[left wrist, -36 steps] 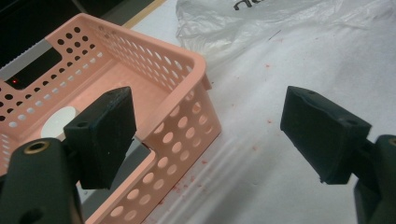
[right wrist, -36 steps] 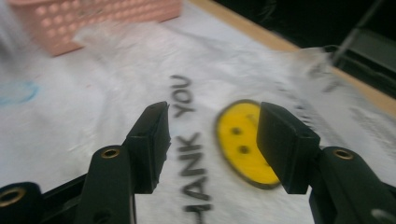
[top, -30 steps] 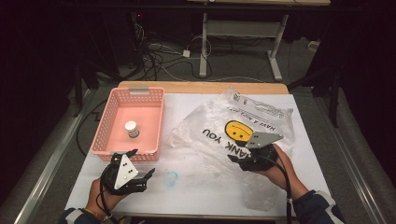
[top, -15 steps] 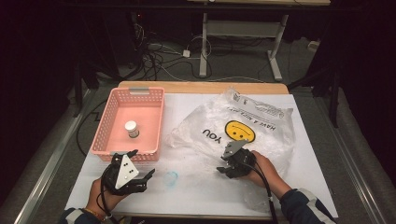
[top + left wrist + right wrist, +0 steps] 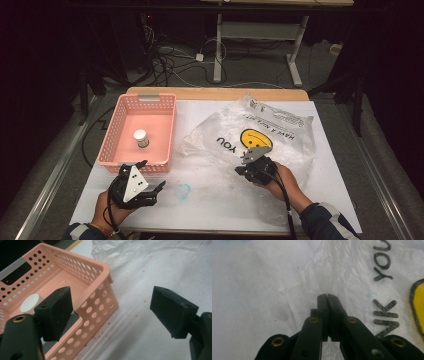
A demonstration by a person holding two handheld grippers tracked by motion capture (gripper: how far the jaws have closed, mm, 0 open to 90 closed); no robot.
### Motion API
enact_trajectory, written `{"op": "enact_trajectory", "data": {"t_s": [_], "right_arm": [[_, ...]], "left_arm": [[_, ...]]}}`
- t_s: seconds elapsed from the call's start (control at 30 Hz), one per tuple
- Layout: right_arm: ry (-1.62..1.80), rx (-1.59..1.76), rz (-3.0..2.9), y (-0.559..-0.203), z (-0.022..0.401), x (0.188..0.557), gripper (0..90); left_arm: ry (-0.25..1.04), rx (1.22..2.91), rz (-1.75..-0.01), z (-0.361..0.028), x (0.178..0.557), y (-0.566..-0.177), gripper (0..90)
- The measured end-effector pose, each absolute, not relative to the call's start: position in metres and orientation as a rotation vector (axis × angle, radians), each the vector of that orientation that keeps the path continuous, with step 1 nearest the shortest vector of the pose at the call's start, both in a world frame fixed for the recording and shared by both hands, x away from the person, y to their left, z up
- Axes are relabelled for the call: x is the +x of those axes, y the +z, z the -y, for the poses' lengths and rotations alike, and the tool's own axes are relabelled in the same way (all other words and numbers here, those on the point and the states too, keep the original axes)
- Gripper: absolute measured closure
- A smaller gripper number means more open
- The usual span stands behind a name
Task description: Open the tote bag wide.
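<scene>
A clear plastic bag [image 5: 260,135] with a yellow smiley and "THANK YOU" print lies crumpled on the white table, right of centre. My right gripper [image 5: 241,171] sits low at the bag's near-left edge. Its jaws have just been closing and now stand shut, pinching a fold of the bag's film [image 5: 329,277] at the tips [image 5: 327,296]. My left gripper [image 5: 151,175] rests at the front left, open with nothing between its pads [image 5: 112,312], just off the near corner of a pink perforated basket [image 5: 97,302]. A small white jar [image 5: 141,137] stands in the basket.
The pink basket [image 5: 115,135] takes the table's left side. A small clear, bluish ring-like scrap [image 5: 183,191] lies on the table between the hands. The table's near edge is close under both forearms. Cables and desk legs lie on the floor beyond.
My right gripper has moved left and down onto the bag's near edge, and its jaws have gone from open to shut on the film. The left gripper has stayed put.
</scene>
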State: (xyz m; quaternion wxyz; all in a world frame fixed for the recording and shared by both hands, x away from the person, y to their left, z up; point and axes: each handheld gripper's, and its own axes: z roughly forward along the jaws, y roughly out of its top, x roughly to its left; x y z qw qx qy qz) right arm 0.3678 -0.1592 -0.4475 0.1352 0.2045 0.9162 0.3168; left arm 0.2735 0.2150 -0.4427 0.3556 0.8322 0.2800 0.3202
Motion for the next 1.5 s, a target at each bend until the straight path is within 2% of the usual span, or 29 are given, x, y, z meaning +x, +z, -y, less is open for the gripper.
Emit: {"op": "enact_trajectory", "data": {"t_s": [0.3, 0.63, 1.07, 1.27, 1.4, 1.5], "right_arm": [[1.076, 0.631, -2.484, -0.418, 0.168, 0.365, 90.0], [1.167, 0.671, -2.320, -0.390, 0.177, 0.364, 90.0], [1.171, 0.633, -2.115, -0.369, 0.182, 0.355, 90.0], [1.201, 0.642, -2.078, -0.359, 0.187, 0.356, 90.0], [1.197, 0.631, -2.059, -0.354, 0.188, 0.358, 90.0], [1.226, 0.635, -2.030, -0.349, 0.190, 0.360, 90.0]], "left_arm": [[0.850, 2.126, -0.752, -0.221, 0.276, -0.436, 17.7], [0.885, 2.064, -0.869, -0.238, 0.296, -0.407, 17.9], [0.828, 2.149, -0.958, -0.252, 0.350, -0.393, 17.8], [0.795, 2.234, -0.999, -0.249, 0.382, -0.398, 17.9], [0.718, 2.307, -1.054, -0.249, 0.406, -0.404, 17.7], [0.733, 2.329, -1.089, -0.251, 0.418, -0.404, 18.0]]}}
